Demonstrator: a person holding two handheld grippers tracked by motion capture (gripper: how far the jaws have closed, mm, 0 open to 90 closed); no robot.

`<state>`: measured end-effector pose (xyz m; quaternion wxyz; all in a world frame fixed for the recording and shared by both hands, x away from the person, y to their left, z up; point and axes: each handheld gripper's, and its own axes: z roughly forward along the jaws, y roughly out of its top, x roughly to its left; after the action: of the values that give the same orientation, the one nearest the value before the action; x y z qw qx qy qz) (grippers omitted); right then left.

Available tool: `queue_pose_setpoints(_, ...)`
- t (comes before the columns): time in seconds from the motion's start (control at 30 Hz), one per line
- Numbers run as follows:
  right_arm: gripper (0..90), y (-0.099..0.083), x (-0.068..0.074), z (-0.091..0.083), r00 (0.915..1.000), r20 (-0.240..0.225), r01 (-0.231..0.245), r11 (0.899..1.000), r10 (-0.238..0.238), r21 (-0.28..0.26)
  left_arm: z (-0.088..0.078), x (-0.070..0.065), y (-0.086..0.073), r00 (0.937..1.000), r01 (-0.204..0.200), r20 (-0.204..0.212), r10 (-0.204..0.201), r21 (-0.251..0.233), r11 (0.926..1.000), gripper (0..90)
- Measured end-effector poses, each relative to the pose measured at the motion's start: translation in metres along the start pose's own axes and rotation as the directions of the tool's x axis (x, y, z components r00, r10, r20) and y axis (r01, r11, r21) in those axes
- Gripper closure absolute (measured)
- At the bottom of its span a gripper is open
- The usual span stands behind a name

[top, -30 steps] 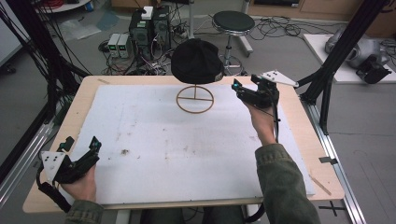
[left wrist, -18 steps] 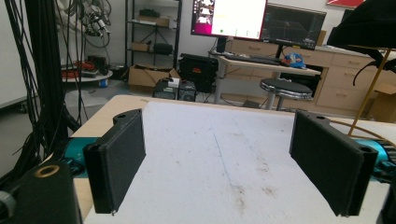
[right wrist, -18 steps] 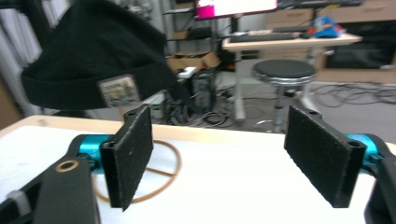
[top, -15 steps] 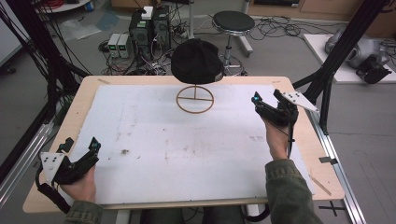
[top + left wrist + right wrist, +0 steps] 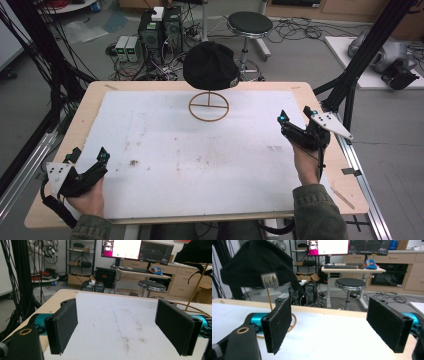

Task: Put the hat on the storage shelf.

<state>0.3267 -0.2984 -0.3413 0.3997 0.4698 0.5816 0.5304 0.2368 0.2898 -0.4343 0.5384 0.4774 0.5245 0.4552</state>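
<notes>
A black cap [image 5: 211,66] sits on top of a thin wooden stand with a ring base [image 5: 209,106] at the table's far middle. The cap [image 5: 255,263] hangs upper left in the right gripper view, a small label on its rim. My right gripper [image 5: 295,119] hovers over the table's right side, open, nothing between its jaws. My left gripper [image 5: 89,156] rests at the near left corner, open and empty too. In the left gripper view the stand's stem [image 5: 197,287] rises at the far right under the cap [image 5: 196,251].
A white sheet [image 5: 200,155] with a few dirt marks covers the wooden table [image 5: 90,107]. Beyond the far edge stand a round stool [image 5: 249,24], computer cases [image 5: 161,30] and cables. Black frame posts [image 5: 357,60] flank the table.
My right gripper has pulled back from beside the cap stand, moving right and toward me along the table's right side. The left gripper has stayed put.
</notes>
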Motion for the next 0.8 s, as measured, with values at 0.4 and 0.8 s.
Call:
queue_pose_setpoints(0.4, 19.2, -0.062, -0.015, -0.015, 0.9961, 0.045, -0.078, 0.996, 0.076, 0.048, 0.001, -0.003, -0.001, 0.9999, -0.01, 0.006, 0.009, 0.008, 0.9999, 18.5)
queue_pose_setpoints(0.8, 17.4, -0.076, -0.018, -0.019, 0.9915, 0.088, -0.1, 0.994, 0.095, 0.052, 0.002, -0.003, -0.002, 0.9998, -0.016, 0.01, 0.015, 0.015, 0.9998, 18.4)
